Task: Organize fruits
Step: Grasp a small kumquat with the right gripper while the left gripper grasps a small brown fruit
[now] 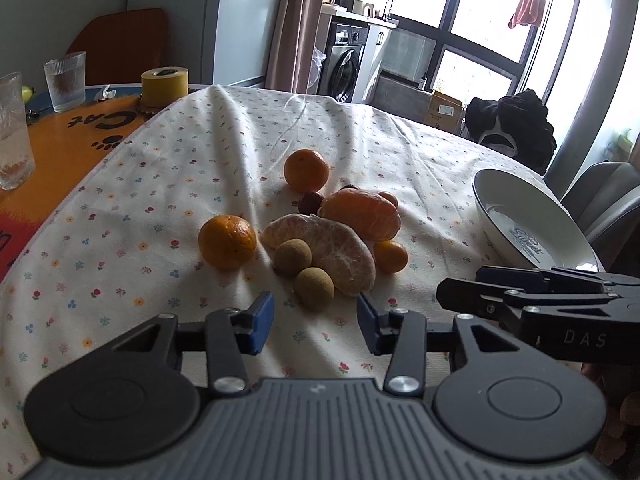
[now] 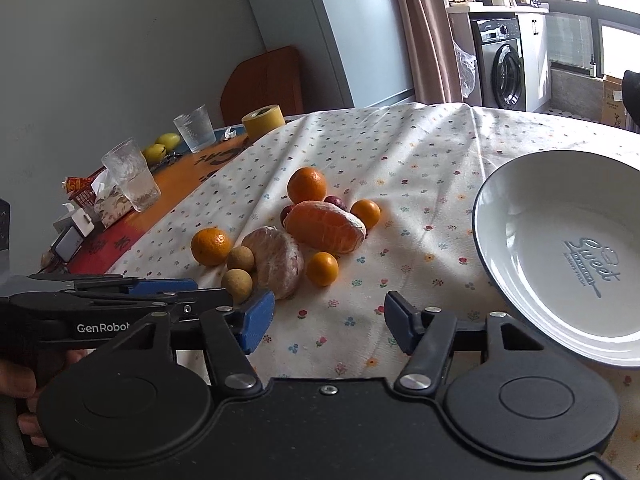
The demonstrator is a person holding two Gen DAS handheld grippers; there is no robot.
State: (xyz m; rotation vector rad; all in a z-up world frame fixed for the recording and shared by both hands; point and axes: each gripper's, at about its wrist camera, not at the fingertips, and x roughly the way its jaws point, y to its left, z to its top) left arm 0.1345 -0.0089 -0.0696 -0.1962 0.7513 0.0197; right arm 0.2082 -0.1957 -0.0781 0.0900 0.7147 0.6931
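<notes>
We held the left gripper (image 1: 316,322) released, jaws spread above the flowered tablecloth (image 1: 160,208), just short of two longans (image 1: 314,289). The right gripper (image 2: 330,322) was likewise released and empty. Beyond lay the fruit pile: two peeled oranges (image 1: 362,213), kumquats (image 1: 390,256), mandarins (image 1: 227,242) and red dates (image 1: 310,202). The white bowl (image 2: 516,216) sat apart to the right, empty.

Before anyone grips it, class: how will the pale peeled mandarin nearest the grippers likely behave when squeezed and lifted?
The peeled mandarin shows bare segments with seams, so it is probably soft and may split under firm fingers. It looks lopsided, so it should roll little. Two longans lie close against it; lifting it may send them rolling.
</notes>
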